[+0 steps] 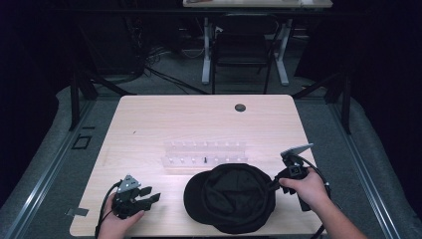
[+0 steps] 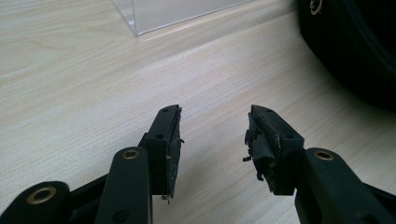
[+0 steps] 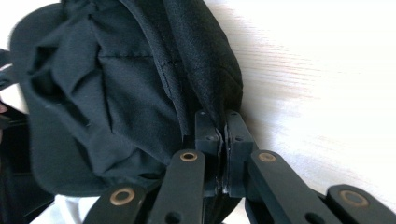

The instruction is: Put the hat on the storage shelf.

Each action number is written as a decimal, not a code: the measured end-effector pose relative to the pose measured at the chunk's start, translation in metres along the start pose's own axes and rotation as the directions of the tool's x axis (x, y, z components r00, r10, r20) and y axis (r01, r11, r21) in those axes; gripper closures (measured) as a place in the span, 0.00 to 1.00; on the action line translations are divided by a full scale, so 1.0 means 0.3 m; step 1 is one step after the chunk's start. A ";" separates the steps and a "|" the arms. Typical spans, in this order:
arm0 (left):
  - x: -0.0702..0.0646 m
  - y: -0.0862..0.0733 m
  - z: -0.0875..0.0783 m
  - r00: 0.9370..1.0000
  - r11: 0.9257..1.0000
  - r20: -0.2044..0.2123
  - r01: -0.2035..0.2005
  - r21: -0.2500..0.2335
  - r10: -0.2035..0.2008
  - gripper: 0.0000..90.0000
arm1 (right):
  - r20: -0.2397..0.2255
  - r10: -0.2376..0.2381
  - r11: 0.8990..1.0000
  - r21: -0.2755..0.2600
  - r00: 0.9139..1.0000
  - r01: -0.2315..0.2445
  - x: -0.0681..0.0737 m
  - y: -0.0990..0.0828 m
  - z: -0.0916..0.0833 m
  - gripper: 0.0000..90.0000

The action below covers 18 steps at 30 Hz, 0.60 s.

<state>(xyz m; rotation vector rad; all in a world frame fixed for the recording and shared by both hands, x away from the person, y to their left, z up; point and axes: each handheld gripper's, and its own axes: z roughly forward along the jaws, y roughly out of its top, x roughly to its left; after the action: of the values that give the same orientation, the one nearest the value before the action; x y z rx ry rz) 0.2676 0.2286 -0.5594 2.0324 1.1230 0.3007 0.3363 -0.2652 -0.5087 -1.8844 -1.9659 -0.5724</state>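
A black cap lies upside down near the table's front edge, brim to the left. My right gripper is at its right rim, and the right gripper view has the jaws pinched tight on a fold of the cap's fabric. My left gripper rests on the wood left of the cap. It is open, with nothing between its fingers, and the cap's edge lies off to their right.
A clear plastic rack with small pegs stands just behind the cap; its corner is ahead of the left jaws. The light wood table has a cable hole at the back. A chair stands beyond.
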 end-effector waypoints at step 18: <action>0.001 -0.001 0.000 1.000 1.000 -0.011 0.004 -0.002 -0.004 0.60 | 0.036 -0.062 0.998 -0.010 0.997 0.062 0.117 0.003 -0.114 0.97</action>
<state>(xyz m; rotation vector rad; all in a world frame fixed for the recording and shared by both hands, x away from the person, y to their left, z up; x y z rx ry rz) 0.2675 0.2288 -0.5598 2.0284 1.1330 0.3115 0.3347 -0.2530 -0.4613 -1.8581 -2.0545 -0.5712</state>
